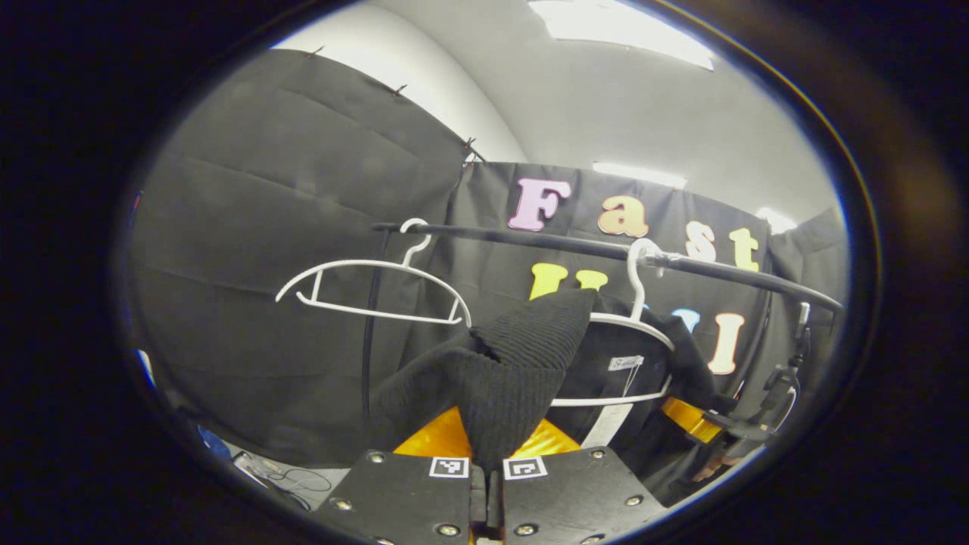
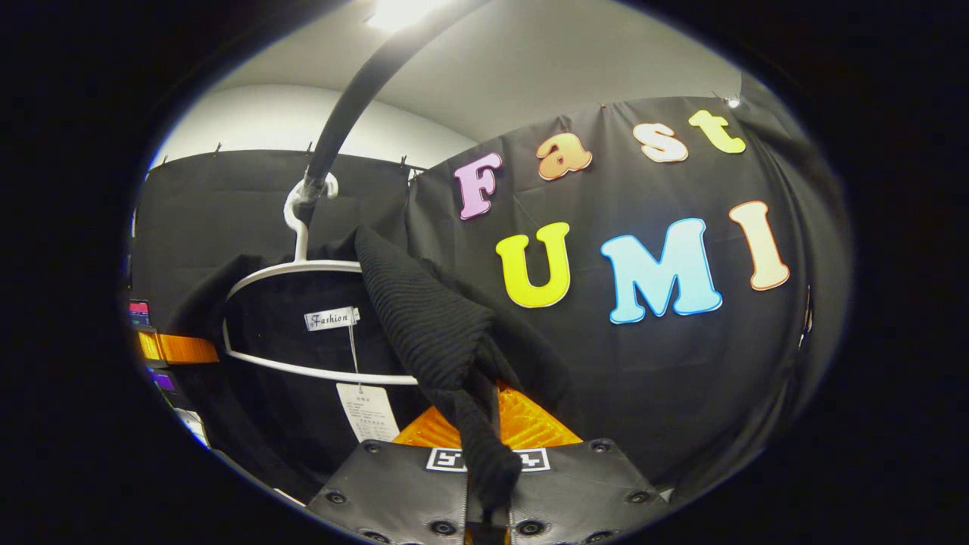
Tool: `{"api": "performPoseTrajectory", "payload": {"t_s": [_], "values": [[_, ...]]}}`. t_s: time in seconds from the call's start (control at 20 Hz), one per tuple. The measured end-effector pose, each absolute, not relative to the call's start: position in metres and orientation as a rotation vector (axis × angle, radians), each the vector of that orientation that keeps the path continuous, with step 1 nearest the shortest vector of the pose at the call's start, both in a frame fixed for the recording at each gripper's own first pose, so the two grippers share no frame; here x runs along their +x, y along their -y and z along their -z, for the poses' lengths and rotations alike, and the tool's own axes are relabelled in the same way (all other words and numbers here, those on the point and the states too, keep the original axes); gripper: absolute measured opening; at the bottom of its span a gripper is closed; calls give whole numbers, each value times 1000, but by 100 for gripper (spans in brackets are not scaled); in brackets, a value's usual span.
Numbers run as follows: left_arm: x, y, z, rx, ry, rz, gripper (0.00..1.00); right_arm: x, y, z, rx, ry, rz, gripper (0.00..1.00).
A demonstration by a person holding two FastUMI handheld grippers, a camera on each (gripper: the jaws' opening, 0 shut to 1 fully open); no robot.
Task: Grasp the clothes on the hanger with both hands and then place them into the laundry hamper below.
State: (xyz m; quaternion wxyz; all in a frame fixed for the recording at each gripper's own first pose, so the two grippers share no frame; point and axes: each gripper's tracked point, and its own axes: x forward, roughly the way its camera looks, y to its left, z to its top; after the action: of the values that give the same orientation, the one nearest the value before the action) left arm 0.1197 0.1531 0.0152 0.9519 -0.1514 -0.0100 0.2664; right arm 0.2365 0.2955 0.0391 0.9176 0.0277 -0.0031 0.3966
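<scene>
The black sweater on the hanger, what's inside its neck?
Inside the black sweater, the white hanger, a neck label and a paper tag show. Knit fabric covers the hanger's right end.

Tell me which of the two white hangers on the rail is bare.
The far hanger, hanging clear beside the rail's end. The near hanger carries the black garment.

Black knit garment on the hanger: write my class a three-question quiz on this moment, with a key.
1. True or false: the black knit garment has come wholly off its white hanger.
2. What does the left gripper pinch?
3. The second white hanger on the rail is: A) bare B) loaded.

Key: 1 false, it is partly draped there. 2 a fold of the garment; the right gripper does too. 3 A.
</scene>
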Motion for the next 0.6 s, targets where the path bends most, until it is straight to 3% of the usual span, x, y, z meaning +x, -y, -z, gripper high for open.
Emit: {"api": "performPoseTrajectory", "payload": {"t_s": [0.6], "values": [[102,-183,-43,-192,29,-534,3,264,-286,-60,-95,196,-677,1]]}}
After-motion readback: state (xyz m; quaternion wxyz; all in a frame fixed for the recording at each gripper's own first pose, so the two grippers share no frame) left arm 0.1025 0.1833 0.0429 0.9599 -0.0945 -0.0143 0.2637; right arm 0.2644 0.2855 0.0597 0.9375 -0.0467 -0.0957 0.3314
